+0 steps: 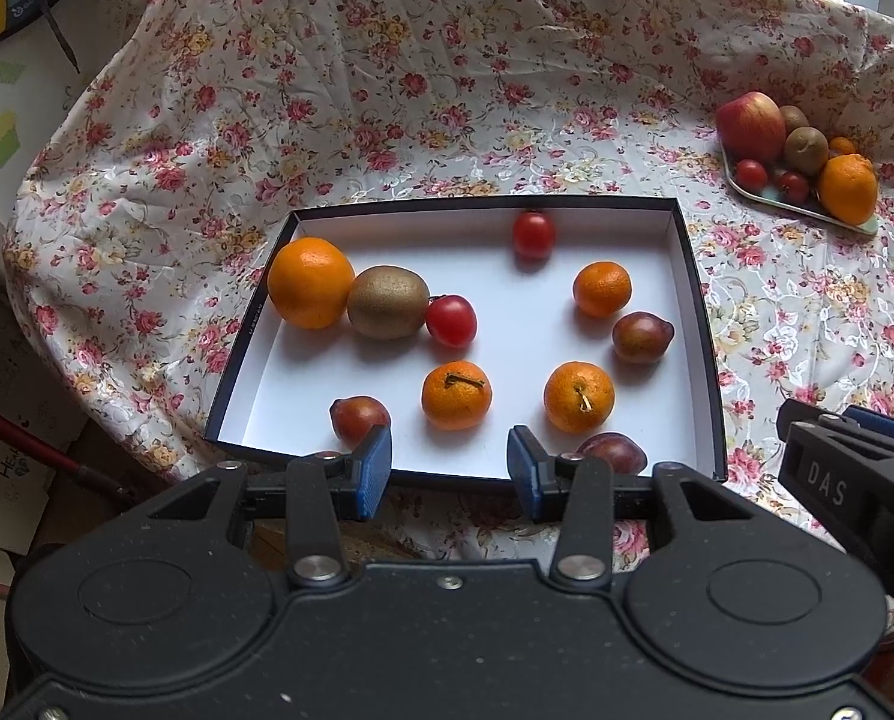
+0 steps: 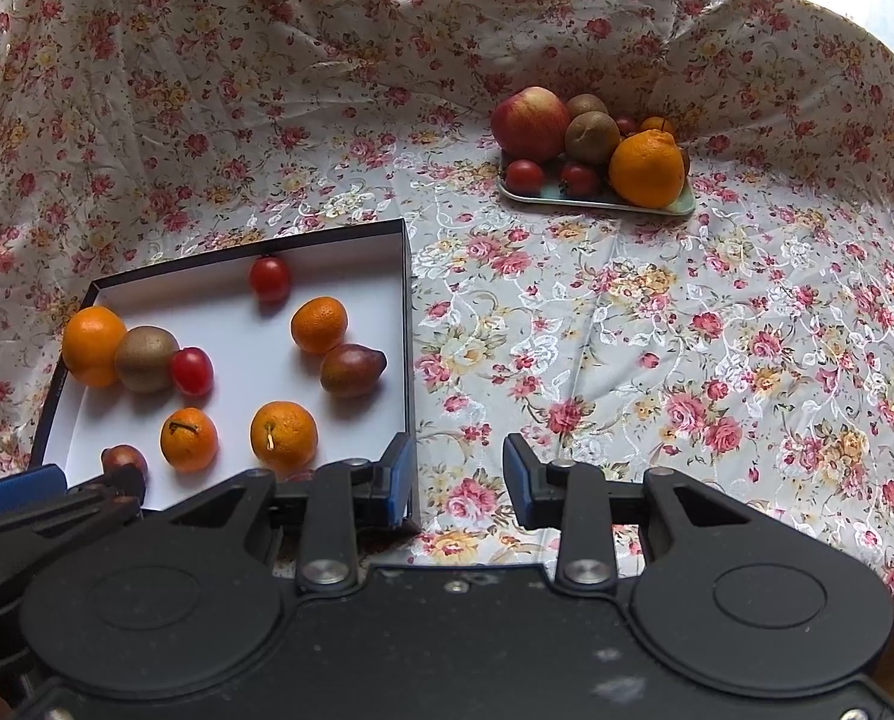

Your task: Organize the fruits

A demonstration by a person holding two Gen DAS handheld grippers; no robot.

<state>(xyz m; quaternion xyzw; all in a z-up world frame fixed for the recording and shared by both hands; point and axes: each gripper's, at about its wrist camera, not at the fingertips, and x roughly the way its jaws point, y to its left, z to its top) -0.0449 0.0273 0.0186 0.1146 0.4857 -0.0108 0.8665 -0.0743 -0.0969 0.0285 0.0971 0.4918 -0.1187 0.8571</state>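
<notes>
The box (image 1: 702, 324) lies on the flowered cloth (image 2: 627, 324) and holds loose fruit; nearest its front wall sit two tangerines (image 1: 456, 394), with plums at either side. The tray (image 2: 597, 199), well beyond the box's far right corner, carries piled fruit. The left gripper (image 1: 450, 468) hangs spread and empty over the box's front wall; the right gripper (image 2: 459, 477) is spread and empty just outside its right wall. A good pick likely centres one tangerine between the pads, clear of neighbouring plums.
</notes>
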